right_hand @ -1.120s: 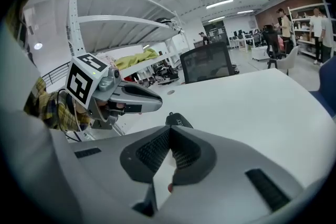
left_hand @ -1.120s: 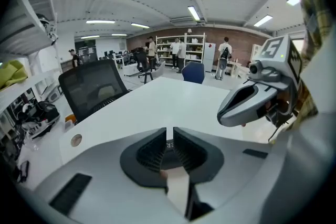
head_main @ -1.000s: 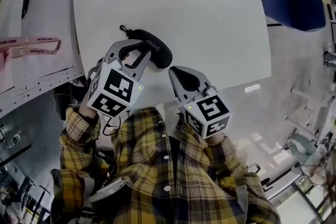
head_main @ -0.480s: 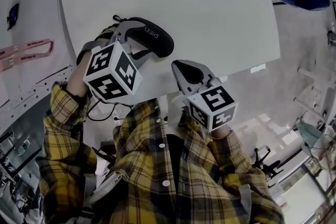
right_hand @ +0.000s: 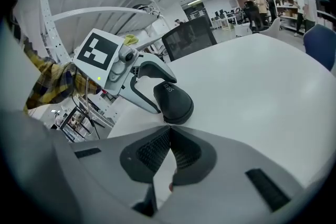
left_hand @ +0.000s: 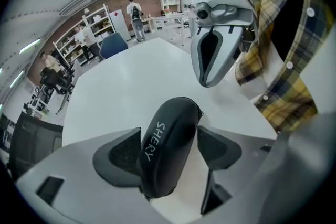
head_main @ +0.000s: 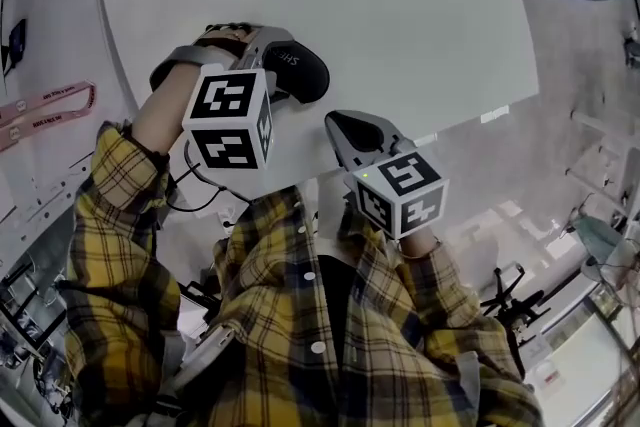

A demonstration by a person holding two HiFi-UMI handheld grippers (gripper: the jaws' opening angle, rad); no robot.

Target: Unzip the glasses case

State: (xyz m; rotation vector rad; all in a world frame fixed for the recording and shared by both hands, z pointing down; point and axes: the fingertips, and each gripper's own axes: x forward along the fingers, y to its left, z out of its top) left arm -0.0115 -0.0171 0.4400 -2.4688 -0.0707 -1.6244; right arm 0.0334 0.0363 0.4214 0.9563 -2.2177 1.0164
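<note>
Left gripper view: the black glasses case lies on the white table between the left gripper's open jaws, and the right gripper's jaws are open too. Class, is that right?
One slip: the right gripper has its jaws together, empty, as the right gripper view shows. The glasses case does lie on the white table between the open jaws of the left gripper, which have just been opening.
</note>
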